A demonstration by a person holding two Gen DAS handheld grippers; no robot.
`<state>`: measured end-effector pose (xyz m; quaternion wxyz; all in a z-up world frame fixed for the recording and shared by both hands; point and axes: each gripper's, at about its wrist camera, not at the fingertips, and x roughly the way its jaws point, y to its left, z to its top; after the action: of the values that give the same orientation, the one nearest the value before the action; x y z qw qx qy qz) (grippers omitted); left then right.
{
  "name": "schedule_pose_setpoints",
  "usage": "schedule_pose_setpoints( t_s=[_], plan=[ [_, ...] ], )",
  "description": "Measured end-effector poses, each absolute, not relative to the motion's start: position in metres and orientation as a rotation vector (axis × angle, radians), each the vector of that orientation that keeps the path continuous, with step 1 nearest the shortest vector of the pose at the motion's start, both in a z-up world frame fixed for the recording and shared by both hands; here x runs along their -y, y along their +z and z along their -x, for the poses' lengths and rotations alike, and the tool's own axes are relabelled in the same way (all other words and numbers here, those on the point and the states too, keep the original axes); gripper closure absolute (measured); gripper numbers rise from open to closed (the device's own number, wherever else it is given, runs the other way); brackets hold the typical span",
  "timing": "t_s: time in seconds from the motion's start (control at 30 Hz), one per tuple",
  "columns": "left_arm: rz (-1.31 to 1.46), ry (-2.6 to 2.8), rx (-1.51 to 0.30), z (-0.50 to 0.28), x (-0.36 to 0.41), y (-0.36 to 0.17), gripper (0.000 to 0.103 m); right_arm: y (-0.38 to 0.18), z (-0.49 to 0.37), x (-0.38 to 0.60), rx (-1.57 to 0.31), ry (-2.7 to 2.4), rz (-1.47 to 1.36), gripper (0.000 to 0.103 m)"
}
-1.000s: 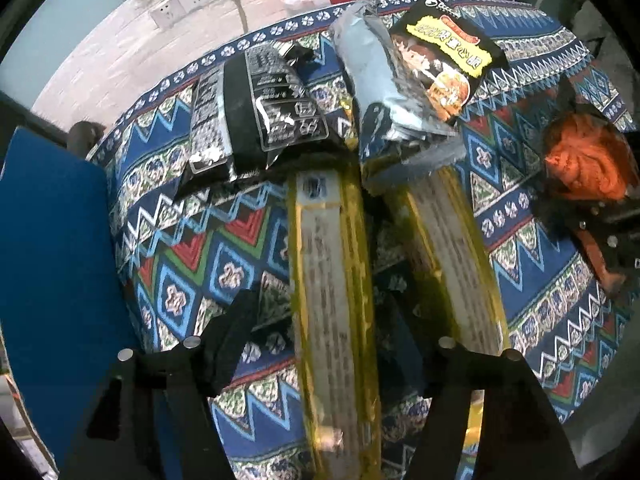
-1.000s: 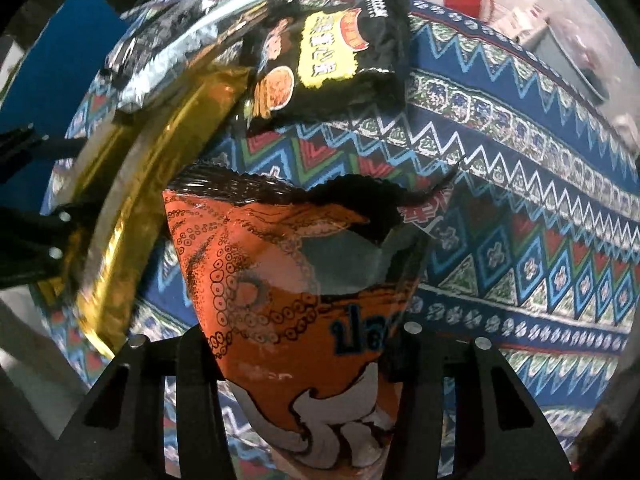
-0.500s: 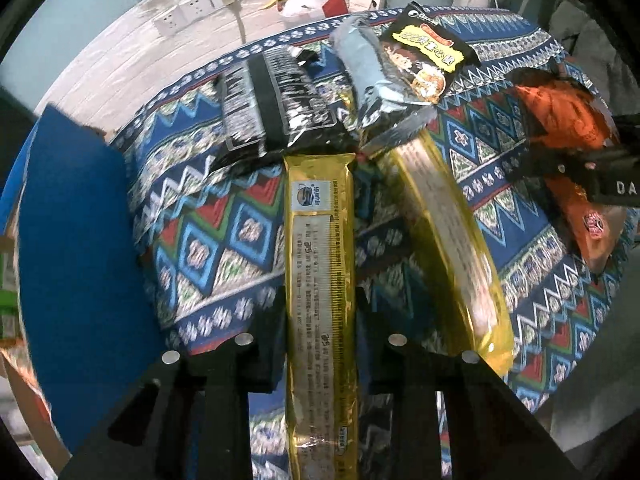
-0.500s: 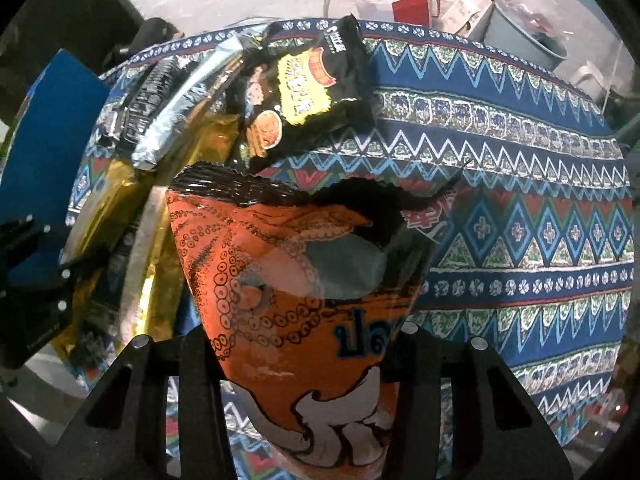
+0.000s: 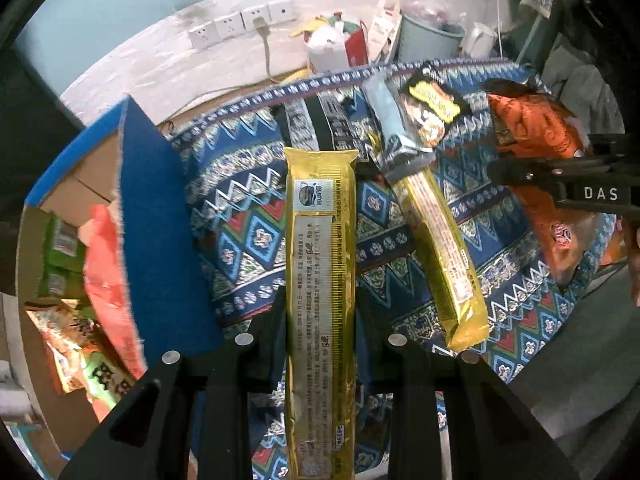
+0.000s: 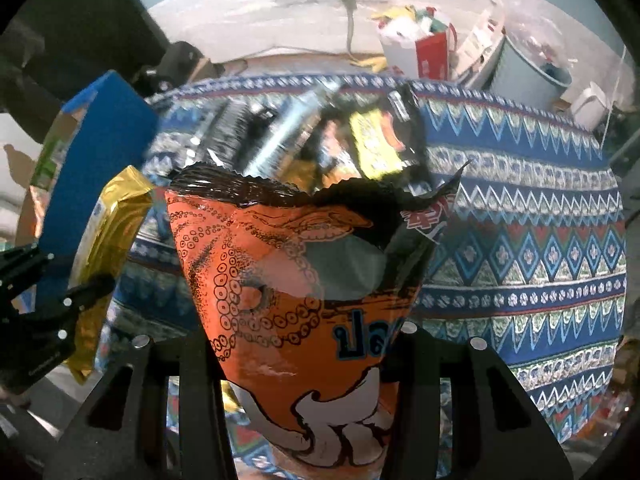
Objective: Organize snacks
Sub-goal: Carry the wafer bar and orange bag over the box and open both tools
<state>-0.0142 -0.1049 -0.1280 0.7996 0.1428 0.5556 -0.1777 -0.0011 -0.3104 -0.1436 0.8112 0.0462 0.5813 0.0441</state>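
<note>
My left gripper (image 5: 320, 320) is shut on a long gold biscuit pack (image 5: 322, 280) and holds it up above the patterned table (image 5: 248, 216). The pack also shows in the right wrist view (image 6: 108, 248). My right gripper (image 6: 296, 344) is shut on an orange squid snack bag (image 6: 296, 280), lifted above the table; it also shows in the left wrist view (image 5: 540, 152). A second gold pack (image 5: 440, 252), a black pack (image 5: 316, 128), a silver pack (image 5: 392, 120) and a black-and-yellow bag (image 5: 432, 108) lie on the cloth.
A blue cardboard box (image 5: 152, 220) stands left of the table with several snack bags (image 5: 100, 280) inside. Behind the table are wall sockets (image 5: 240, 24), a grey bin (image 5: 428, 40) and a white-and-red bag (image 5: 336, 48) on the floor.
Both grippers have risen and pulled back from the table. The gold pack came up off the cloth in my left gripper, and the blue box's inside came into view.
</note>
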Motion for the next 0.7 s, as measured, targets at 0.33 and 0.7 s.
schedule_pose_setpoints(
  t_s=[0.33,0.7],
  plan=[
    [-0.219,-0.37,-1.14,0.0,0.074,-0.092,0.074,-0.11,-0.017,0.268,-1.167,0.166,-0.101,0.06],
    [-0.159,-0.33,-1.089,-0.01,0.043,-0.068,0.074,-0.085,-0.039,0.224,-1.118,0.231,-0.105,0.06]
  ],
)
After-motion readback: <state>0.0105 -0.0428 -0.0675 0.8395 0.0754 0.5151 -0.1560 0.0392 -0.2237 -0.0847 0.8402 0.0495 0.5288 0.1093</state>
